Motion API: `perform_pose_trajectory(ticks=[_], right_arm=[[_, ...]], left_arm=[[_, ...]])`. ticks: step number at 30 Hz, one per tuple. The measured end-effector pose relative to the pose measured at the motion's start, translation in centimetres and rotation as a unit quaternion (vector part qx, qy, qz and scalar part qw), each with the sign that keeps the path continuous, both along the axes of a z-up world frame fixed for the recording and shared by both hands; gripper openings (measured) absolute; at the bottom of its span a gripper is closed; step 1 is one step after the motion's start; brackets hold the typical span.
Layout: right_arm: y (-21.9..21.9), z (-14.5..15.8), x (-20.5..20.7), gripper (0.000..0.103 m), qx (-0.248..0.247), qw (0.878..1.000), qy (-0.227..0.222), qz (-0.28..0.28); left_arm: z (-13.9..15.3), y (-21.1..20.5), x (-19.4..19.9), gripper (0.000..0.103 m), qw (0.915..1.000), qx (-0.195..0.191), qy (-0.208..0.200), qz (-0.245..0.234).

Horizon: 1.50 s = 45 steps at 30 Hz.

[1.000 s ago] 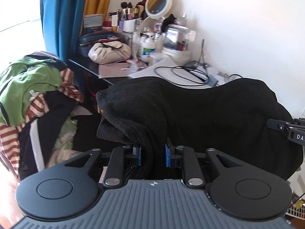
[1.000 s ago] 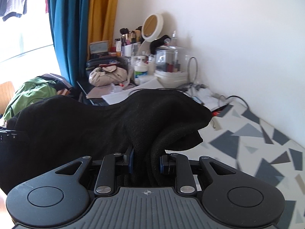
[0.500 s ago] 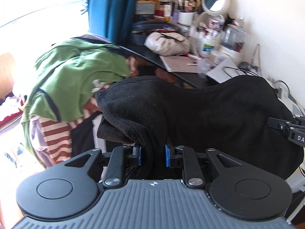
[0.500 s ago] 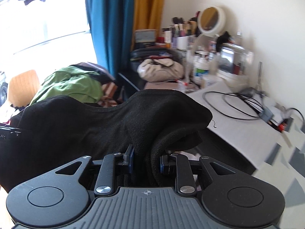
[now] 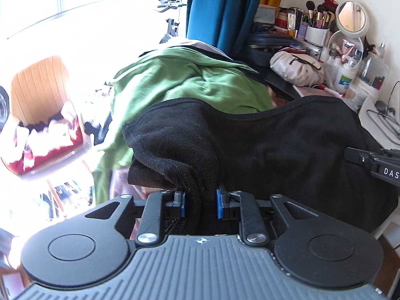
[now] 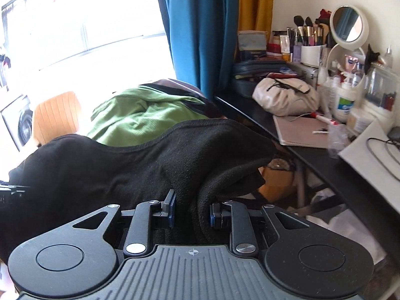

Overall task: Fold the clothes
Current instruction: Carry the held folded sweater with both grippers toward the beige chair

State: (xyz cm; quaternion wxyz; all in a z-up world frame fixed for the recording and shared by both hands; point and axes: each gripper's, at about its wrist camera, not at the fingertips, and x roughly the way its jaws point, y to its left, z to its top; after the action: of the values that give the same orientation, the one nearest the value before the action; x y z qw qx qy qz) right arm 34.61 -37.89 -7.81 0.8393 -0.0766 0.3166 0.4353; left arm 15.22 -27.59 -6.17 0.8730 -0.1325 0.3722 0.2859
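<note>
1. Since a second ago, both views have been swung leftward: the patterned surface is gone from sight, and the window and an orange chair (image 5: 37, 92) are now seen.
2. The black garment (image 5: 275, 150) is held in the air, stretched between the left gripper (image 5: 200, 203) and right gripper (image 6: 191, 212); each pair of jaws is clamped on a bunched end.
3. Its long axis runs side to side, top edge sagging midway.
4. A green heap (image 6: 140, 117) lies beyond it; the cluttered table (image 6: 257, 120) stands to the right.
</note>
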Motion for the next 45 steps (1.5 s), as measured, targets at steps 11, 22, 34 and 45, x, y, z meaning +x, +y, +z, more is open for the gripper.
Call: perform_pose_trajectory(ticks=[11, 22, 34, 45], right_arm=[[11.6, 1.7, -2.6, 0.021, -0.016, 0.999, -0.027, 0.012], [22.6, 3.3, -11.4, 0.021, -0.038, 0.997, -0.051, -0.049], [40.8, 4.1, -25.6, 0.021, -0.033, 0.997, -0.069, -0.01], [53.5, 0.5, -30.2, 0.021, -0.072, 0.993, -0.059, 0.07]], left_arm=[[0.3, 11.4, -2.1, 0.022, 0.9994, -0.021, -0.025, -0.008], [0.0, 25.7, -10.0, 0.022, 0.9948, -0.043, -0.078, -0.05], [-1.9, 41.8, -20.8, 0.022, 0.9968, -0.032, -0.072, 0.006], [-6.1, 52.2, -27.3, 0.022, 0.9929, -0.069, -0.045, 0.085]])
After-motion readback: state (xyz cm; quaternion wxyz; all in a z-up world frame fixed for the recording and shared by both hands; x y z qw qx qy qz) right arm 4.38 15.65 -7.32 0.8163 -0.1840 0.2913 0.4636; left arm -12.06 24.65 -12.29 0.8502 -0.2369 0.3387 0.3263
